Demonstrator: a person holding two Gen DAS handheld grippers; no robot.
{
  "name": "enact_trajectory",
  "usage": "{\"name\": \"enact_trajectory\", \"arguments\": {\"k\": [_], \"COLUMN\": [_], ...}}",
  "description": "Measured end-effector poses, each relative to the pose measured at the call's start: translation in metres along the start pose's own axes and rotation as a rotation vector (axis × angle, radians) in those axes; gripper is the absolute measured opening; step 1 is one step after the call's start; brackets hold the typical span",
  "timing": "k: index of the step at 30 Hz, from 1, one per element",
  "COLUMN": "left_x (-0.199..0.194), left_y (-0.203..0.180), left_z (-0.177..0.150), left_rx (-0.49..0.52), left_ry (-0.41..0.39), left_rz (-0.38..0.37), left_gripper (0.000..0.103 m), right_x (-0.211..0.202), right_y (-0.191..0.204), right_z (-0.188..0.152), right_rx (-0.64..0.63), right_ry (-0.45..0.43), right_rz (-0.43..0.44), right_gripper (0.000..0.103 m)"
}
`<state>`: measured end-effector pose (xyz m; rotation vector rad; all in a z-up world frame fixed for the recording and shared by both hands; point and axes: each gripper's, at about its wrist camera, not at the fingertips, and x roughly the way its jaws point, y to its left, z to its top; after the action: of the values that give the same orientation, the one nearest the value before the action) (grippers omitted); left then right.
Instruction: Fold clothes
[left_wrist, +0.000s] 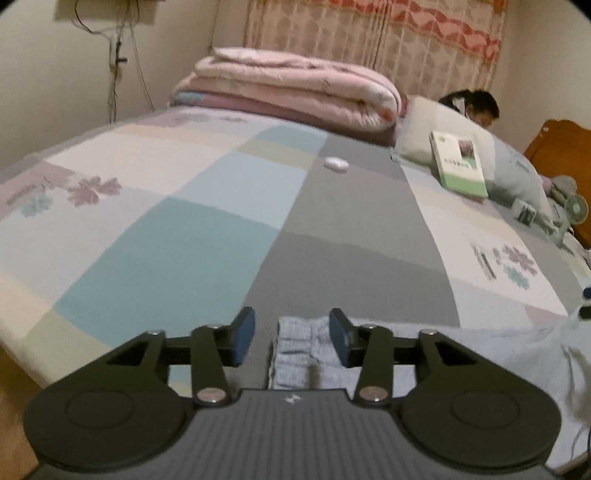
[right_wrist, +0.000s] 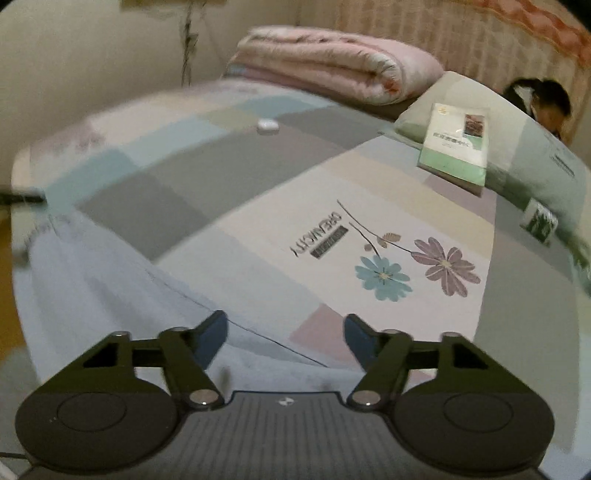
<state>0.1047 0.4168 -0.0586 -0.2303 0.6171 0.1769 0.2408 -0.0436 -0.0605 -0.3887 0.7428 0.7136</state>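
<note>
In the left wrist view we see the left gripper at six o'clock, its blue pads standing apart. The gathered elastic waistband of a pale blue garment sits between them; it reaches the pad on the right, and we cannot tell whether that pad touches it, while the other pad stands clear. The garment lies at the near edge of the patchwork bedsheet and runs off toward four o'clock, its long axis roughly across the frame. At two o'clock a green and white book leans on a pillow; its cover writing is too blurred to read. A small white case lies at twelve o'clock, before a folded pink quilt.

In the right wrist view the right gripper has its jaws wide apart, with the garment under and between them, unpinched. The cloth stretches from six o'clock up toward nine o'clock. At centre the sheet bears printed capitals, seen upside down, that seem to read "ORGANICITY", beside a blue and a purple flower. The book lies at two o'clock.
</note>
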Motion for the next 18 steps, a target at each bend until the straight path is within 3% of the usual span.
{"name": "enact_trajectory", "arguments": {"k": [4,9,15,18], "left_x": [-0.007,0.010,0.033,0.038], "left_y": [-0.035,-0.089,-0.106,-0.104], "left_z": [0.001,-0.019,-0.038,-0.042], "left_rx": [0.102,0.239,0.256,0.247], "left_ry": [0.018,0.105,0.192,0.206], "left_rz": [-0.095,-0.253,-0.268,-0.263], "left_gripper": [0.057,0.061,0.060,0.060], "right_x": [0.022,0.049,0.063,0.061], "right_y": [0.006,0.024,0.044,0.045], "right_z": [0.003,0.008,-0.011,-0.017], "right_rx": [-0.126,-0.268,-0.451,-0.476], "right_ry": [0.079,0.112,0.177,0.173], "right_rz": [0.017,0.110,0.158,0.159], "right_gripper": [0.050,0.045,0.045,0.045]}}
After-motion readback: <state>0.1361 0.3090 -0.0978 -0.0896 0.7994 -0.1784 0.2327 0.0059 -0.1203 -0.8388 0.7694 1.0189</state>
